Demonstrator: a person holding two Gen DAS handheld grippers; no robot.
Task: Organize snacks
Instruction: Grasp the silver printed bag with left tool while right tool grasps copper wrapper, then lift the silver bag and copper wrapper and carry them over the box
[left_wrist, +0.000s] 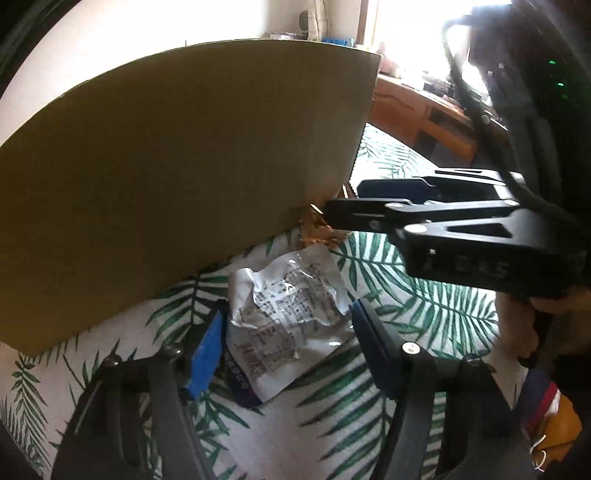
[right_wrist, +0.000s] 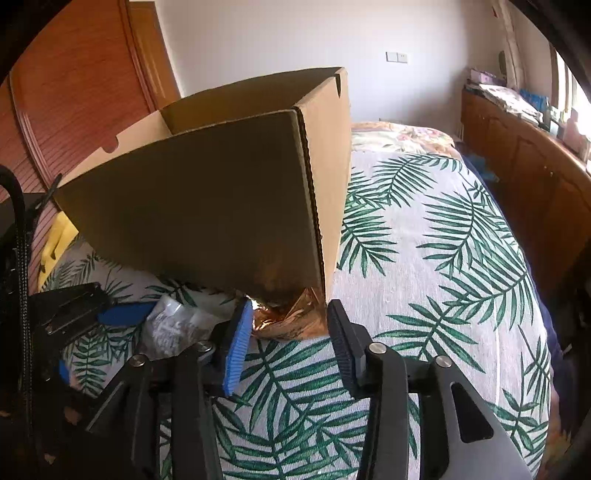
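- Right now a cardboard box (right_wrist: 229, 177) stands on a bed covered by a palm-leaf bedspread (right_wrist: 424, 280); its top is open, and one flap leans outward toward both cameras, filling much of the left wrist view (left_wrist: 177, 173).
- Under the lower corner of that flap sits a crinkled copper-gold snack wrapper (right_wrist: 291, 319), resting on the bedspread and partly tucked beneath the cardboard; in the left wrist view only a sliver of it shows (left_wrist: 319, 230).
- The right tongs (right_wrist: 290, 345) are apart, blue pad on one side and black pad on the other, with the gold wrapper just ahead of and between the tips; I cannot tell whether either pad touches it.
- From the left camera the right tongs (left_wrist: 341, 201) come in from the right side, tips at the flap's corner beside the gold wrapper.
- A white snack packet (left_wrist: 290, 314) with dense black printing and a dark blue edge lies flat on the bedspread, near the gold wrapper and in front of the box.
- The left tongs (left_wrist: 288, 338) are apart and straddle the white packet, one blue pad at each side of it, not closed on it.
- In the right wrist view the white packet (right_wrist: 173, 325) shows at the lower left, with the left tongs (right_wrist: 110, 314) beside it.
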